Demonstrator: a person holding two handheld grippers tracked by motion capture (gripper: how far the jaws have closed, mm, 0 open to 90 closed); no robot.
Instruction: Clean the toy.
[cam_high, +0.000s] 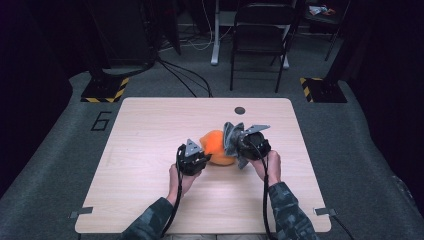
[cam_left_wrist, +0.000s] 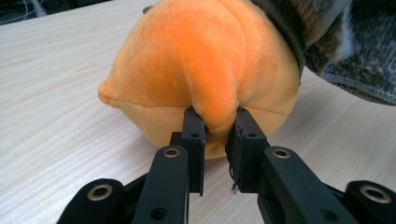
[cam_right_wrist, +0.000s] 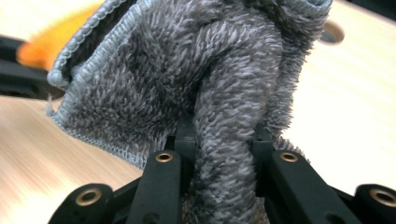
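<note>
Looked forward and down from high above the near edge of the table (cam_high: 150, 130), taking in the whole top and the floor beyond. Rode low on the left hand-held gripper (cam_left_wrist: 215, 135), pressed close against the orange plush (cam_left_wrist: 201, 65). Sat closer still on the right hand-held gripper (cam_right_wrist: 219, 140), against the grey cloth (cam_right_wrist: 187, 79). Shared plush, cloth and tabletop across all three.

The left gripper (cam_left_wrist: 216, 128) has its two black jaws pinched on a fold of the orange plush toy (cam_left_wrist: 201, 60), which rests on the pale wooden worktop (cam_left_wrist: 51, 93). A grey fuzzy cloth (cam_left_wrist: 345, 51) hangs over the toy's upper right side, touching it
</note>
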